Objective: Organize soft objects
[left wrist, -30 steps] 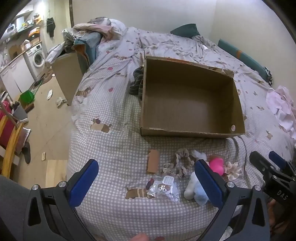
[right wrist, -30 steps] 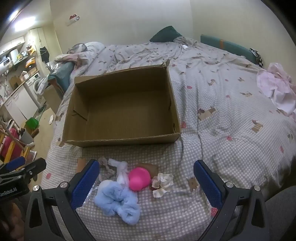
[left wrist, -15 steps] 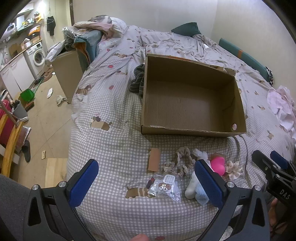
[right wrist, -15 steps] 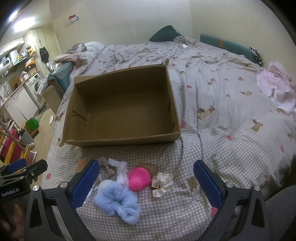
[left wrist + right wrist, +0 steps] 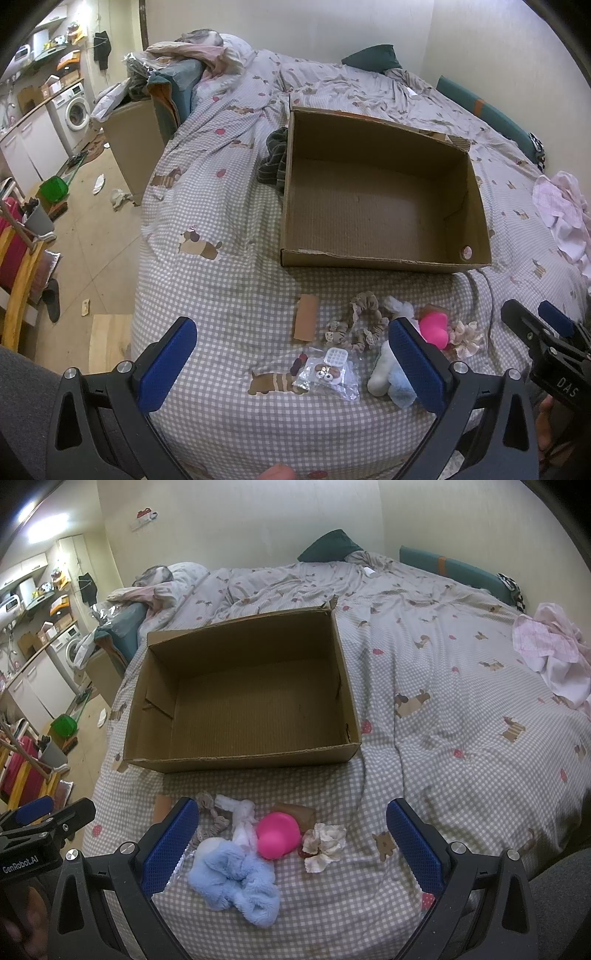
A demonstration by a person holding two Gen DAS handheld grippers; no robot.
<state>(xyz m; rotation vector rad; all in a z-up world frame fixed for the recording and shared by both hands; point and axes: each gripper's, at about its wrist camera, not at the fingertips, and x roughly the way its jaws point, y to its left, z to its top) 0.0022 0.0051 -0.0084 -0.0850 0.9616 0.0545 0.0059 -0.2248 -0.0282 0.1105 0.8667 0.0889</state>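
Both grippers hang over the near edge of a bed covered in a grey-and-white checked blanket with little dog prints (image 5: 461, 716), and neither one has hold of anything. The left gripper (image 5: 291, 360) has its blue-padded jaws spread wide apart, and the right gripper (image 5: 291, 840) is the same — wide open, nothing between the pads. An open brown cardboard box (image 5: 236, 762) sits further up the bed with nothing inside. The soft stuff is in a small cluster just in front of the box's near wall: a fluffy light-blue scrunchie (image 5: 236, 882) closest to the right gripper, a bright pink rounded squishy thing (image 5: 277, 834) touching it, a crumpled cream fabric flower (image 5: 325, 843) just beside the pink one, and a beige lace-trimmed scrunchie (image 5: 356, 325) off to the left. Near that sits a small clear plastic bag with trinkets (image 5: 330, 373) and a flat strip of brown cardboard (image 5: 306, 322).
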